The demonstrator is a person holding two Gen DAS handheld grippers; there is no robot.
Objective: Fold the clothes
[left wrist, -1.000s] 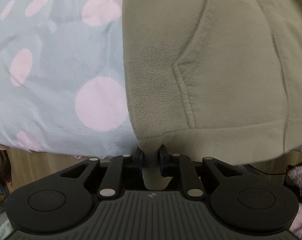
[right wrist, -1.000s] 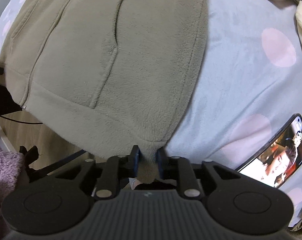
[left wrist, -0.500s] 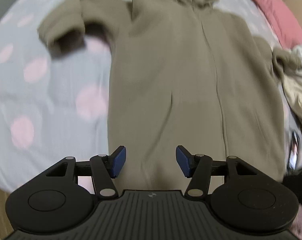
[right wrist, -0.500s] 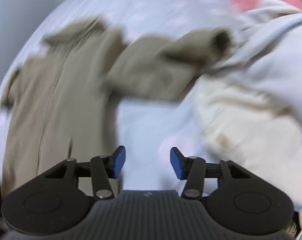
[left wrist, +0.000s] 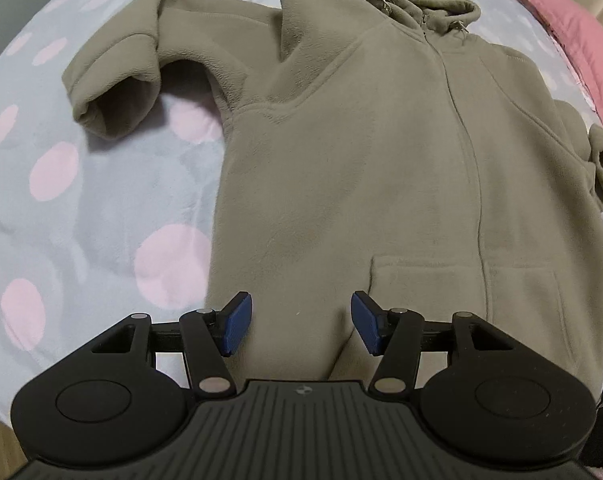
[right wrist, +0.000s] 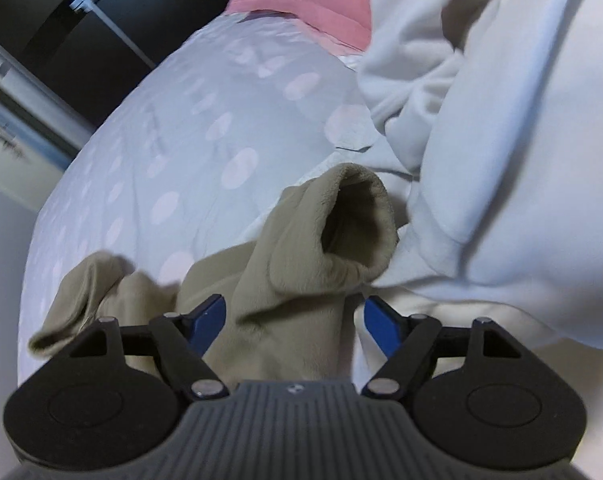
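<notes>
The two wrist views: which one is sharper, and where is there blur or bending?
Left wrist view: sharp; the hoodie shows seams and zip clearly, and the fisheye bends the bed's edges. Right wrist view: softer; the hoodie's sleeve cuff and the white garment look slightly blurred.

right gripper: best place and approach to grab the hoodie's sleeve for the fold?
Probably the cuff: it stands open and raised off the bedspread, so one rim layer can be pinched. Bring the open right gripper straight ahead along the sleeve, staying left of the white clothes touching the cuff.
</notes>
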